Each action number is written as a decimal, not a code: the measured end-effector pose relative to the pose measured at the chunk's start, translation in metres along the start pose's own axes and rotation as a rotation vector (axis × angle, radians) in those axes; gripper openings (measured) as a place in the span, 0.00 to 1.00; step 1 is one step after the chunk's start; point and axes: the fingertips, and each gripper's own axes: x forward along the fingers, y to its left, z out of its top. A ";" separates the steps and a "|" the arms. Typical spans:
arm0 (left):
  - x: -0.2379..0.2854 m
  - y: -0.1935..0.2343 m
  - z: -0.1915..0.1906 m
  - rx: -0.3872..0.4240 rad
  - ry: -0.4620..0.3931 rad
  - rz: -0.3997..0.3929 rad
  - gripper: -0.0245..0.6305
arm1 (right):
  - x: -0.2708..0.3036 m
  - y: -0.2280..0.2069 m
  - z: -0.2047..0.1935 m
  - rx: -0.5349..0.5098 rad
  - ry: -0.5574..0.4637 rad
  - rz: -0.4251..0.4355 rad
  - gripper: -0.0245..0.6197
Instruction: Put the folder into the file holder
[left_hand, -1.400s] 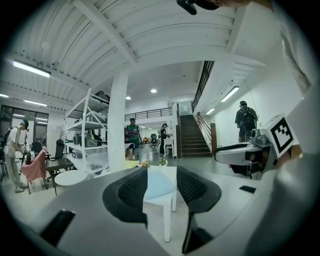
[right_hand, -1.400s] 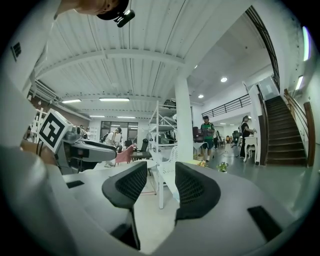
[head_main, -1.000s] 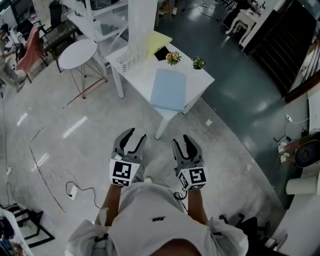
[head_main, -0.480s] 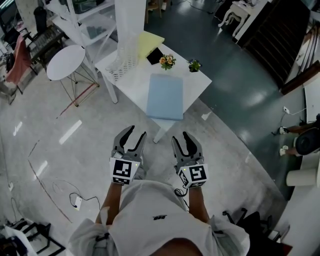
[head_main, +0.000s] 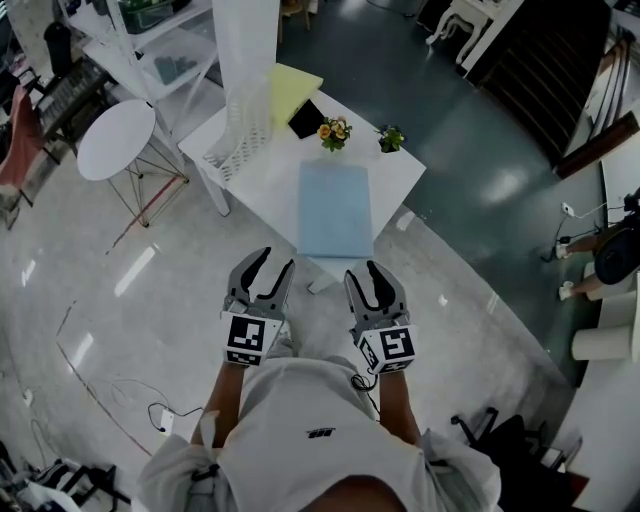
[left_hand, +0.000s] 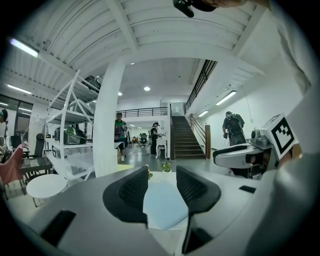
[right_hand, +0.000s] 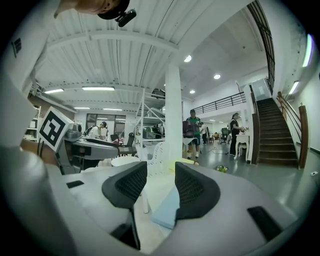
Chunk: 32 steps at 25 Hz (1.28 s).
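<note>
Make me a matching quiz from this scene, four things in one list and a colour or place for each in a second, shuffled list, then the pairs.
Things:
1. folder
2. file holder
3. flowers
4. round table

Descriptions:
A. white mesh, at the left edge of the white table
B. orange, in a small pot beyond the folder
C. light blue, lying flat at the near edge
D. on the floor, left of the white table

Pairs: 1-C, 2-A, 3-B, 4-D
</note>
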 end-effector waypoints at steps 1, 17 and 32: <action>0.005 0.006 0.000 0.000 0.000 -0.006 0.33 | 0.007 0.000 0.001 0.000 0.001 -0.005 0.31; 0.084 0.046 -0.016 -0.013 0.036 -0.117 0.32 | 0.077 -0.033 -0.009 0.029 0.053 -0.099 0.31; 0.174 0.055 -0.025 -0.041 0.094 -0.071 0.32 | 0.141 -0.105 -0.013 0.042 0.096 -0.028 0.31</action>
